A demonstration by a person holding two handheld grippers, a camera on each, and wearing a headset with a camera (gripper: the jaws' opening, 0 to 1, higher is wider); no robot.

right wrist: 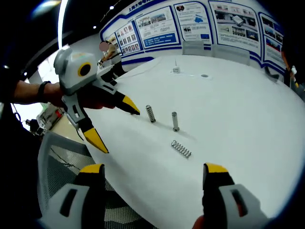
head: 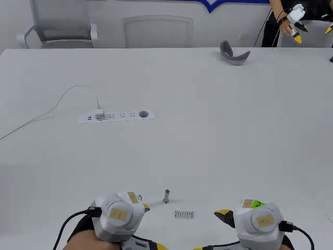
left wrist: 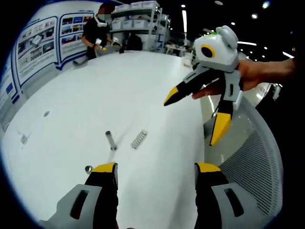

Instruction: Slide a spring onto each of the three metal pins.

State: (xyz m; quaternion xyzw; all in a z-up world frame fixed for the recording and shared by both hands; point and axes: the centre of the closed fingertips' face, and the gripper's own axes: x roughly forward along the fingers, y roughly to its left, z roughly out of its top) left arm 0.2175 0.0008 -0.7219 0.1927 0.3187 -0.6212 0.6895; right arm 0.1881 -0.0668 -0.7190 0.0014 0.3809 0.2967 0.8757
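Observation:
A bare metal pin (head: 166, 196) stands upright near the table's front edge, and a loose spring (head: 184, 213) lies just right of it. In the right gripper view a second pin (right wrist: 150, 113) carries a spring; the bare pin (right wrist: 175, 121) and the loose spring (right wrist: 181, 149) lie closer. My left gripper (left wrist: 155, 167) is open, with the pin (left wrist: 110, 140) and the spring (left wrist: 138, 139) ahead of it. My right gripper (right wrist: 153, 168) is open too, and empty. Both grippers, left (head: 152, 227) and right (head: 210, 230), hover at the front edge, either side of the spring.
A white power strip (head: 117, 115) with a plugged cable lies mid-table on the left. A grey curved object (head: 234, 53) rests at the far right. Chairs (head: 156, 30) stand behind the table (head: 218, 135). A person (head: 291, 21) stands at the far right corner.

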